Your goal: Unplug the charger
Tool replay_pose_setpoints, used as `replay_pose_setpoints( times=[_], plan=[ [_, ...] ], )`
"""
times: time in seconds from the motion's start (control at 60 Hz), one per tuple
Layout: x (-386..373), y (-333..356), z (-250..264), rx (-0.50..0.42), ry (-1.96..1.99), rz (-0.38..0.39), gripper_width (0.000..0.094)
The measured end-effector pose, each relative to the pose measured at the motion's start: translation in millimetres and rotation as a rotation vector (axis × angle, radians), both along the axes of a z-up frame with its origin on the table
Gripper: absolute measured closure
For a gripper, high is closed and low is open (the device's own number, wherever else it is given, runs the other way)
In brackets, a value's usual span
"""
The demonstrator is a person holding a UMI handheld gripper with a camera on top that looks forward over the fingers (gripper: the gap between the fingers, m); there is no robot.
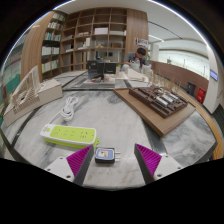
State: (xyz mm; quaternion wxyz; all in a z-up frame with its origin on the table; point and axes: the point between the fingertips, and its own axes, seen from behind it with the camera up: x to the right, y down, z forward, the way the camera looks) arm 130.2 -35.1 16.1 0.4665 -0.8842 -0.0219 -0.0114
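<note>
Now my tool (pixel 105 160) wide, charger (pixel 105 154) between pads, ungripped; strip (pixel 68 133) beside on bench (pixel 120 120). Risk: strip drags along.

No legible text, label, brand, number or sign is present. The power strip (pixel 68 133), lying to the left just ahead of the fingers, shows no readable marking. The charger (pixel 105 154) standing between the fingers shows a small pale patch on its face; its content cannot be read. Items on the far shelving (pixel 95 35) are too small to resolve any lettering.
</note>
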Motion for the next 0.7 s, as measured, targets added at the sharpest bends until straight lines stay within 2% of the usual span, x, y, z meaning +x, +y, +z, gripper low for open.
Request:
replay_pose_setpoints(
  times=[0.25, 0.467, 0.7],
  plan=[
    [-15, -78, 60, 0.072, 0.026, 0.043, 0.0085],
    [-24, -142, 87, 0.111, 0.083, 0.057, 0.0086],
    [-6, -156, 102, 0.17, 0.098, 0.056, 0.0085]
  ],
)
